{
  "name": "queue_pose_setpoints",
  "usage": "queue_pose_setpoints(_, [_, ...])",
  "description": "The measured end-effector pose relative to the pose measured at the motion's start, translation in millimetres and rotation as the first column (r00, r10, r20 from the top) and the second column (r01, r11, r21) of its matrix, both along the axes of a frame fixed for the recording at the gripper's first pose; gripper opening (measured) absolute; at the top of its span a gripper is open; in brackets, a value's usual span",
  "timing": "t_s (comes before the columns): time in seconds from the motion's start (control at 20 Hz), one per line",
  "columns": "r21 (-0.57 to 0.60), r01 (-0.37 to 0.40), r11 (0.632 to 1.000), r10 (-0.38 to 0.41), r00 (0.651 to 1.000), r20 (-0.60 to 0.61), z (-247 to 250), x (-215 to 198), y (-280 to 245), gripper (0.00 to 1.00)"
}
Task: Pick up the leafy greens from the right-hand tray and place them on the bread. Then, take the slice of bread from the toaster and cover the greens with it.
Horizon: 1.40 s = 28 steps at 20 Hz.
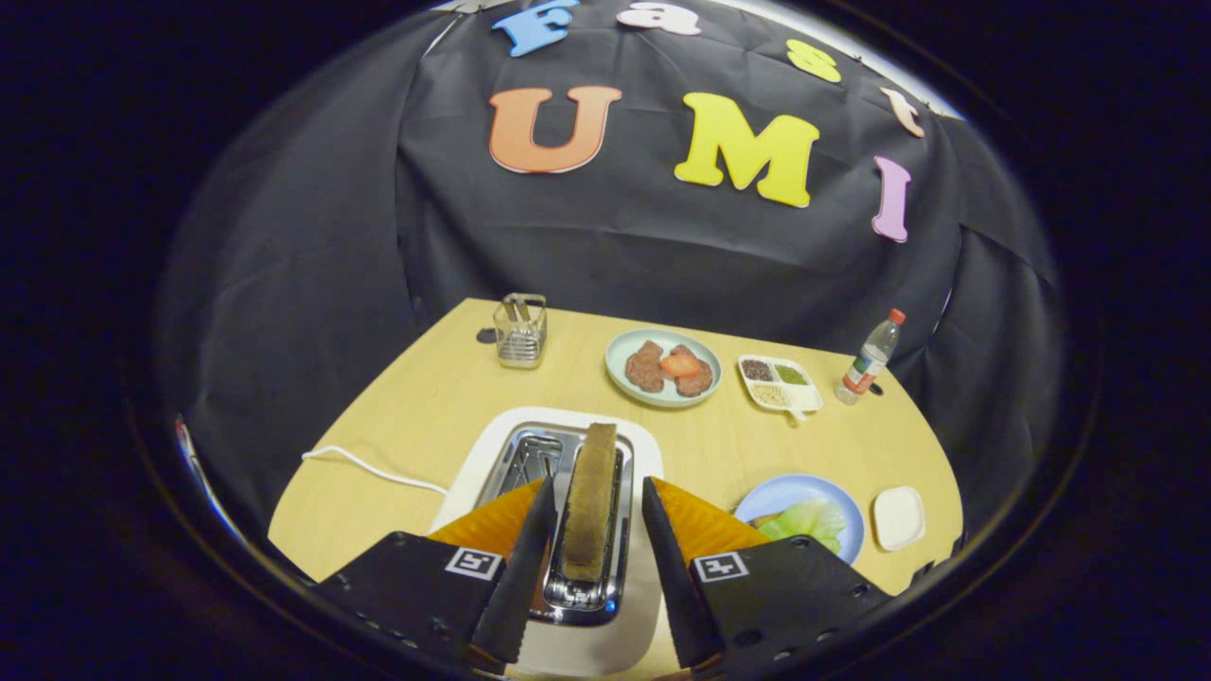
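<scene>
A browned slice of bread (591,501) stands upright in the right slot of a white toaster (470,478) with a shiny metal top. My gripper (596,484) hovers over the toaster, open, with one finger on each side of the slice and a small gap on both sides. To the right of the fingers lies a blue plate (790,489) with leafy greens (809,520) on it. A brown edge, perhaps bread, peeks out from under the greens. My right finger hides the near side of that plate.
Beyond the toaster sit a pale green plate (624,352) with meat patties and tomato, a white divided tray (778,385) of seeds, a plastic bottle (870,357) and a wire utensil holder (520,329). A small white dish (898,517) lies right of the blue plate. A white cable (369,468) runs left.
</scene>
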<state>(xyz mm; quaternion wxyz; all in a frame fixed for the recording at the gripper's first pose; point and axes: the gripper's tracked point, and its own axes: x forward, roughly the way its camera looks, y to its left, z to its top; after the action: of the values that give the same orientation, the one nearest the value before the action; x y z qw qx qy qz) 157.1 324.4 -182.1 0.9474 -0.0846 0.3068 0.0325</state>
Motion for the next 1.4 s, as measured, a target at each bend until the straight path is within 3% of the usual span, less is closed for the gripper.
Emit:
queue_pose_setpoints(0.05, [0.009,-0.011,1.0,0.011,1.0,0.011,1,6,4,0.59])
queue_pose_setpoints(0.15, [0.034,-0.041,0.999,0.04,0.999,0.012,0,2,8,0.16])
queue_pose_setpoints(0.3, [0.06,-0.055,0.997,0.052,0.997,0.054,9,1,9,0.15])
queue_pose_setpoints(0.35, [0.068,-0.059,0.996,0.054,0.996,0.075,14,0,8,0.08])
queue_pose_setpoints(1.05, [0.127,-0.056,0.99,0.027,0.975,0.22,97,-28,-28,0.08])
queue_pose_setpoints(1.4, [0.12,0.0,0.993,-0.029,0.97,0.242,90,-34,-84,0.08])
